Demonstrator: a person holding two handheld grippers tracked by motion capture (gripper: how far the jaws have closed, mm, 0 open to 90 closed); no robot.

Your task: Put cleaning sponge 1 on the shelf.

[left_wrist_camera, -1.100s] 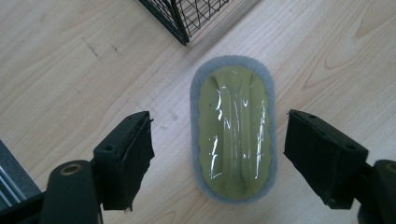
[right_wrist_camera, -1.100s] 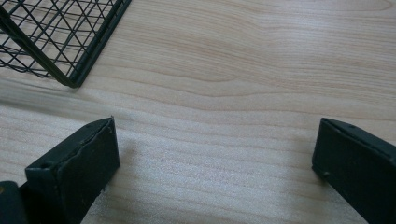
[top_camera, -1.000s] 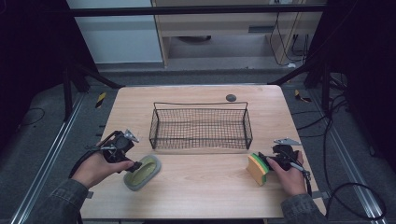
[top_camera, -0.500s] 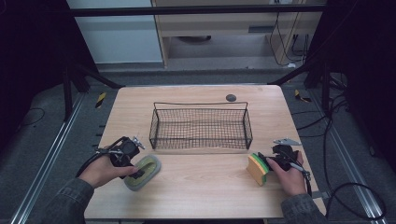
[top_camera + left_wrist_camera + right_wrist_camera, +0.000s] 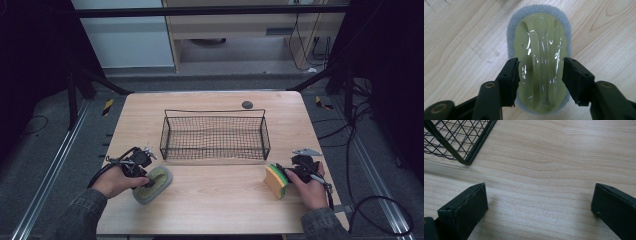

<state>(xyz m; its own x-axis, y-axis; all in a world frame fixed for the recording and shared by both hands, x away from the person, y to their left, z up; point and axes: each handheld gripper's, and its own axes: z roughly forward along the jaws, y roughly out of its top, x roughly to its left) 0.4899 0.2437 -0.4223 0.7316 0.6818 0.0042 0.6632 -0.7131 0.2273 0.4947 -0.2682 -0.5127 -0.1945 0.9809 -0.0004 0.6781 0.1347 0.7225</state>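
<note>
On the near left part of the table [image 5: 215, 210], you are lowering your left gripper [image 5: 541, 75] over a scrubber [image 5: 539, 60] with a grey foam rim and a glossy yellow-green handle; its jaws have just been closing and are now standing partway open on either side of the raised handle, with the pads looking just short of contact, so nothing is being held yet. Seen from the high view, the left gripper [image 5: 141, 172] is sitting over that scrubber [image 5: 155, 184] just in front of the wire basket [image 5: 215, 135]. Your right gripper [image 5: 292, 172] is resting by a yellow-and-green sponge [image 5: 275, 181] at the near right; in its own view the jaws [image 5: 539, 202] are standing wide apart over bare wood, gripping nothing. The likely risk here is that the jaws are closing on slick, curved plastic: if you are squeezing off-centre or too high, the handle may slip out or the scrubber may tilt as you lift. A pad catching the soft foam rim could also drag it sideways. Counted: two grippers, one scrubber, one sponge, one basket, one small dark disc [image 5: 247, 104] beyond the basket.
</note>
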